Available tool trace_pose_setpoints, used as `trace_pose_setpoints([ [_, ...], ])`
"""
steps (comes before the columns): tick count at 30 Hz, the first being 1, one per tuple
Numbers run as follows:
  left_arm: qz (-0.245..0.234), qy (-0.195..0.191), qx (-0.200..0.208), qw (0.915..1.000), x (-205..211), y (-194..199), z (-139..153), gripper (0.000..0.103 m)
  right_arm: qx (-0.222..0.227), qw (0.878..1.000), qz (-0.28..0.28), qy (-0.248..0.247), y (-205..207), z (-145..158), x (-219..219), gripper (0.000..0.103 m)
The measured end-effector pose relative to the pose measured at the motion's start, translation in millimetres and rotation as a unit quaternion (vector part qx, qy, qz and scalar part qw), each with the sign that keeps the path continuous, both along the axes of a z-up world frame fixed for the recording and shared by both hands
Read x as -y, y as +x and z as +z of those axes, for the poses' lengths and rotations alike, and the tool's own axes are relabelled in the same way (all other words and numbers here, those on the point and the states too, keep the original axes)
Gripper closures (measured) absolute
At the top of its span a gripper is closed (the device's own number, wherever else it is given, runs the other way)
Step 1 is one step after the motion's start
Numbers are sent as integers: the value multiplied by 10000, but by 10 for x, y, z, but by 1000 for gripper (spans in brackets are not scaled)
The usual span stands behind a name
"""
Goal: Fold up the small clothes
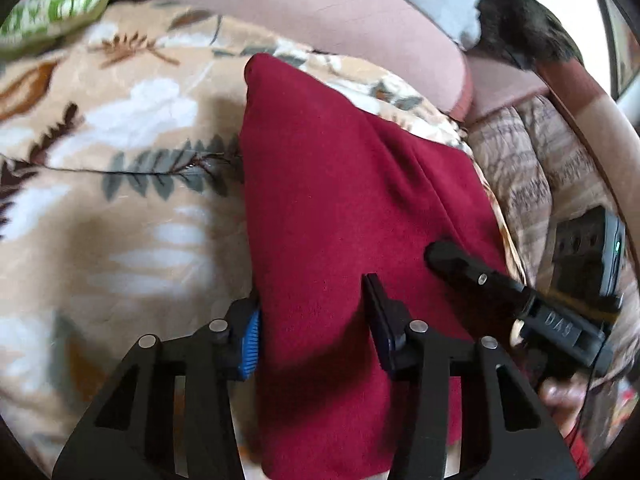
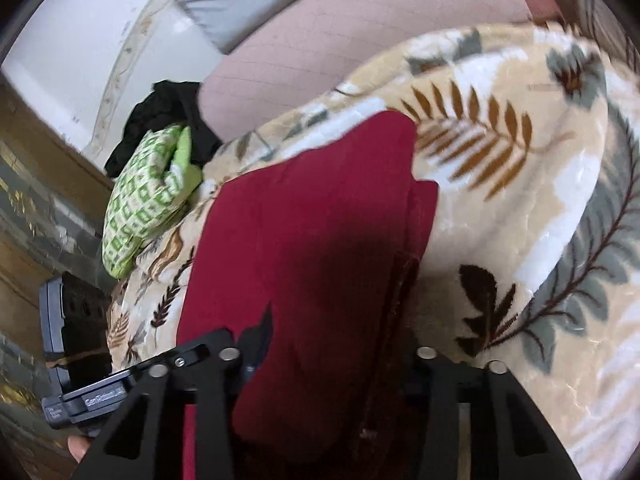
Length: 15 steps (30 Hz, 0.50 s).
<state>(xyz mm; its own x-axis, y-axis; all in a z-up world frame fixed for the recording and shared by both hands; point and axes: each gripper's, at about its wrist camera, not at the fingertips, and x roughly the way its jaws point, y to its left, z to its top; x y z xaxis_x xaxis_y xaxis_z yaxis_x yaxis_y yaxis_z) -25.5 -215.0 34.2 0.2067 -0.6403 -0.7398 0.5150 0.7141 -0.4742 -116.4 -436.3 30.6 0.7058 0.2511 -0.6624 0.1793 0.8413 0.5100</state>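
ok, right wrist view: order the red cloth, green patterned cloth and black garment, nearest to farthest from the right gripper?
1. red cloth: between the right gripper fingers, on the leaf-print blanket.
2. green patterned cloth: up and left, at the blanket's edge.
3. black garment: just behind the green one, farthest.

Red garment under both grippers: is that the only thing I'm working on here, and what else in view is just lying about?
In the job:
- red garment, on the leaf-print blanket
- left gripper and right gripper, both straddling its near end

Lying about:
- green-and-white patterned cloth
- black clothing behind it
- pink cushion
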Motion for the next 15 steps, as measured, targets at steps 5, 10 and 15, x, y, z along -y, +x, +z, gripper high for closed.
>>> trace_pose_setpoints([
  [5,153,47,112,9998,-536,-444,290,58,96,9987,436,253,-293,293,-395,64],
  [10,304,451,175,9984,-998,-938,194,58,-117,9962,786,363,-563,153,-871,62],
  [15,352,635,201,9972,-1106,-1066,6,58,-741,9941,704,-351,-741,-8,-1083,50],
])
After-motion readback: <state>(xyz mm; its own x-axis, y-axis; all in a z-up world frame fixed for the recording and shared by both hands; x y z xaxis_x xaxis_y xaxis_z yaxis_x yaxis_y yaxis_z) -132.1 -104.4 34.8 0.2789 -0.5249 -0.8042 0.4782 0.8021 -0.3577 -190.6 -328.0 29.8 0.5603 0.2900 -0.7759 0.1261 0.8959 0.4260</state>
